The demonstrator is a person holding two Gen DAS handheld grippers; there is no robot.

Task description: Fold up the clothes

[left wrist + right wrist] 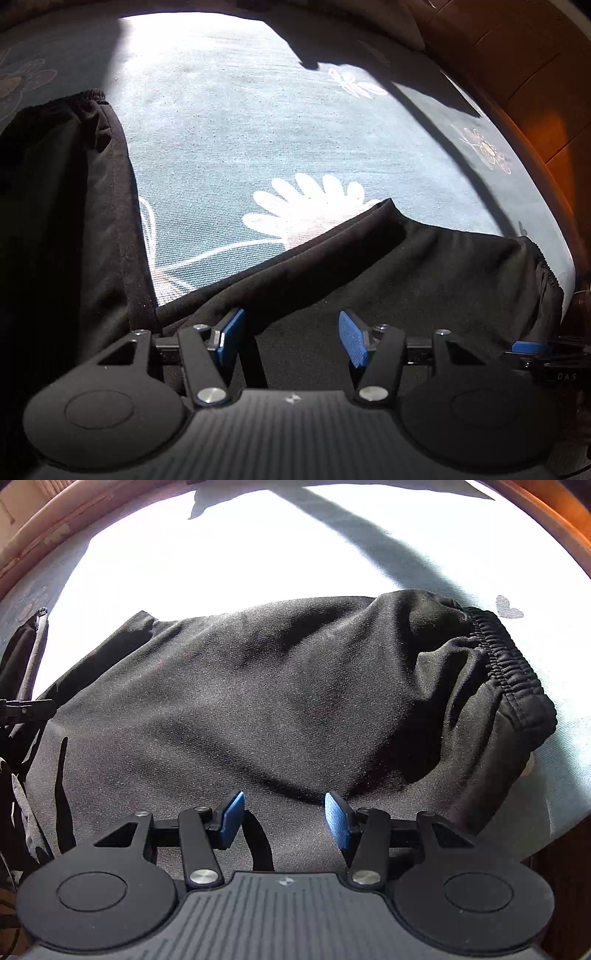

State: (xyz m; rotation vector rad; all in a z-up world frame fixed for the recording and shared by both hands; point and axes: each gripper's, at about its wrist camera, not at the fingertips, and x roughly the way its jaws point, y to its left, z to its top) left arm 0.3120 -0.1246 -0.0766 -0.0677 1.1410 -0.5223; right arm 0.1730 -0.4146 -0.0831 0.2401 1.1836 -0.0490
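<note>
A pair of black trousers lies on a teal bedspread with white flower prints. In the right wrist view its gathered elastic waistband sits at the right, rumpled. In the left wrist view the black trousers spread across the front, one leg running up the left side. My left gripper hovers open just over the cloth, nothing between its blue pads. My right gripper is open too, low over the middle of the fabric. The right gripper's blue tip shows at the left wrist view's right edge.
An orange-brown wooden bed frame curves around the far and right sides. Strong sunlight washes out the bedspread beyond the trousers. A grey-and-black garment lies at the left edge in the right wrist view.
</note>
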